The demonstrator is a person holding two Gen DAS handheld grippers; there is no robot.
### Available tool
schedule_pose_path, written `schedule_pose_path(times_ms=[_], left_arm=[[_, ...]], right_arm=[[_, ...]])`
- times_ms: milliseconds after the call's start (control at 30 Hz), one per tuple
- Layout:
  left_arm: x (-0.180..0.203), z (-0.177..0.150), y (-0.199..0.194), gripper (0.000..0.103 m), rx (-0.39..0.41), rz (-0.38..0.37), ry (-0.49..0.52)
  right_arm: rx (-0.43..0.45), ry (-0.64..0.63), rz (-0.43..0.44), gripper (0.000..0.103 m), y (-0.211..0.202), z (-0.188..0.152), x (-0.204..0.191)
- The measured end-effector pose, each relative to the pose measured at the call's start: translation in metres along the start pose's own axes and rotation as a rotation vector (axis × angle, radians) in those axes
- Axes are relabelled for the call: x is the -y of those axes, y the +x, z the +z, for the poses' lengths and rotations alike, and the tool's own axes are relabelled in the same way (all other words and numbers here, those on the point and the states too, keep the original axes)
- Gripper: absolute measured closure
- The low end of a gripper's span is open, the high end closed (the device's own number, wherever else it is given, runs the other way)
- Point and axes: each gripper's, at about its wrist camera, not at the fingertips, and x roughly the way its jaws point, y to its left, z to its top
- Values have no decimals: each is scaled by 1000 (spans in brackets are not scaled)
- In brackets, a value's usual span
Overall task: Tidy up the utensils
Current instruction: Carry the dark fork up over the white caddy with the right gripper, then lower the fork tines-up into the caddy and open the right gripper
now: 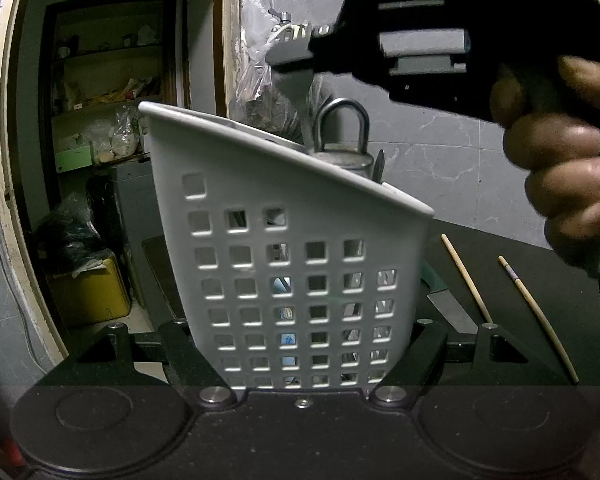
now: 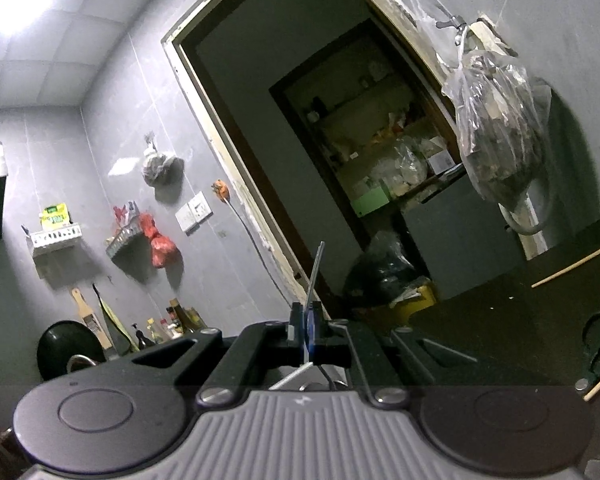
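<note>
Right gripper (image 2: 305,330) is clamped on a thin flat metal utensil (image 2: 314,276), probably a knife or spatula blade seen edge-on; can't tell which. The utensil sits dead centre between the pads and sticks up toward 12 o'clock with a slight lean to 1 o'clock, and a pale end pokes out below toward 7 o'clock. Left gripper (image 1: 304,354) squeezes the white perforated caddy (image 1: 284,248) by its lower walls, caddy tilted, tall corner at 11 o'clock, some metal utensils already inside. In the left wrist view the right gripper body hovers at 1 o'clock above the caddy rim, a hand (image 1: 560,160) on its handle. Risks: thin grip lets the blade pivot or slip; the tip could catch the rim or a square hole; pushing down could tip the tilted caddy further. Two chopsticks (image 1: 466,278) and a knife (image 1: 448,304) lie on the dark counter (image 1: 560,320) at 3 o'clock of the caddy, not yet sorted.
</note>
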Motion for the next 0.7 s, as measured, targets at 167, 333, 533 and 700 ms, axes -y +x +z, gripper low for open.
schedule_pose_path(times_ms=[167, 333, 533, 700], left_arm=[[0, 0, 0, 26, 0, 0, 0], [0, 0, 0, 26, 0, 0, 0], [1, 0, -1, 26, 0, 1, -1], [1, 0, -1, 26, 0, 0, -1]], right_arm=[[-24, -1, -17, 100, 2, -7, 3], [-39, 0, -22, 100, 2, -11, 6], [-29, -41, -15, 100, -2, -13, 0], [-1, -82, -18, 100, -2, -14, -4]])
